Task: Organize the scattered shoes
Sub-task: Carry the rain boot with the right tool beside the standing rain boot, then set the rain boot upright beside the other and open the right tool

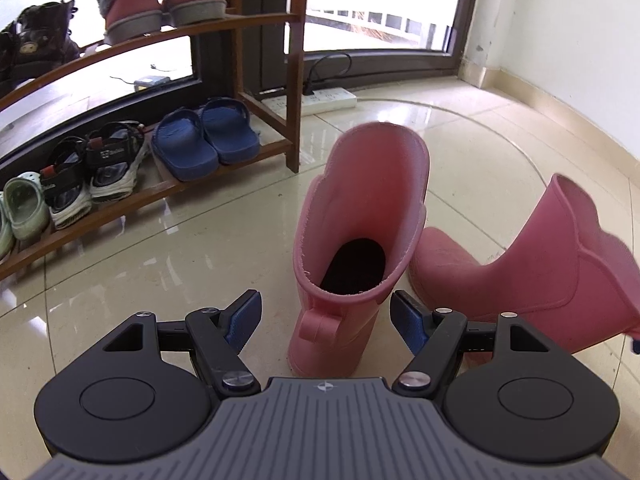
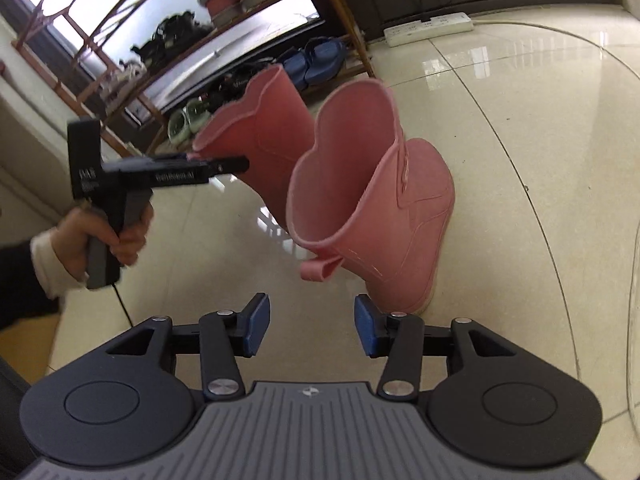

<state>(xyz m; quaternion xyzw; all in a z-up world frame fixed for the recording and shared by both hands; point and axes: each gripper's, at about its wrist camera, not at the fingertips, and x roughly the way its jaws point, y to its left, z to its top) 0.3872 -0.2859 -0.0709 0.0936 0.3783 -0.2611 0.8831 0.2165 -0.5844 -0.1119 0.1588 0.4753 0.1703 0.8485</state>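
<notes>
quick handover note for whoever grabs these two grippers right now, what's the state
Left gripper: jaws open, empty, on either side of the near pink boot's back rim, not closed on it.
Right gripper: jaws open, empty, just behind the second pink boot.
Both boots stand on the tile floor, right of the wooden shoe rack.
Done: blue slides, sandals, green clogs and fur-trimmed slippers sit on the rack.
Left: grip both boots and put them away.
</notes>
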